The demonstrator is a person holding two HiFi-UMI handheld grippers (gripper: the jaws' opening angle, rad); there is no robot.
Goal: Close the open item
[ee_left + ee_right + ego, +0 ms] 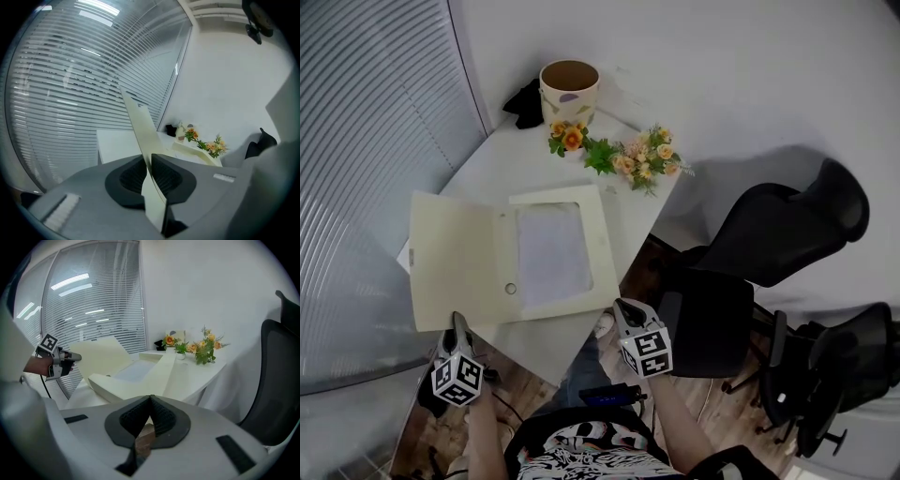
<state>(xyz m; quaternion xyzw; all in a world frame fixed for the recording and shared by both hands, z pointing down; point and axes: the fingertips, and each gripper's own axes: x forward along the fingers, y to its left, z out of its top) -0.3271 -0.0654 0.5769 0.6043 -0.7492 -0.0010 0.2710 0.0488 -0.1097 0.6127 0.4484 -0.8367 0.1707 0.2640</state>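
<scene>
A cream file box (601, 246) lies open on the white table (506, 155), with a white sheet (553, 255) in its tray. Its lid flap (455, 258) is spread out to the left, past the table's edge. My left gripper (457, 323) is at the flap's near edge; in the left gripper view the thin cream flap (140, 126) runs up between the pads, and the left gripper (149, 161) is shut on it. My right gripper (623, 307) hovers at the table's front edge, right of the box. Seen in the right gripper view, the right gripper (150, 398) is shut with nothing in it.
A tan cup (569, 91), a black object (525, 101) and a spray of flowers (619, 150) stand at the table's far end. Window blinds (366, 141) run along the left. Black office chairs (787, 234) crowd the right side.
</scene>
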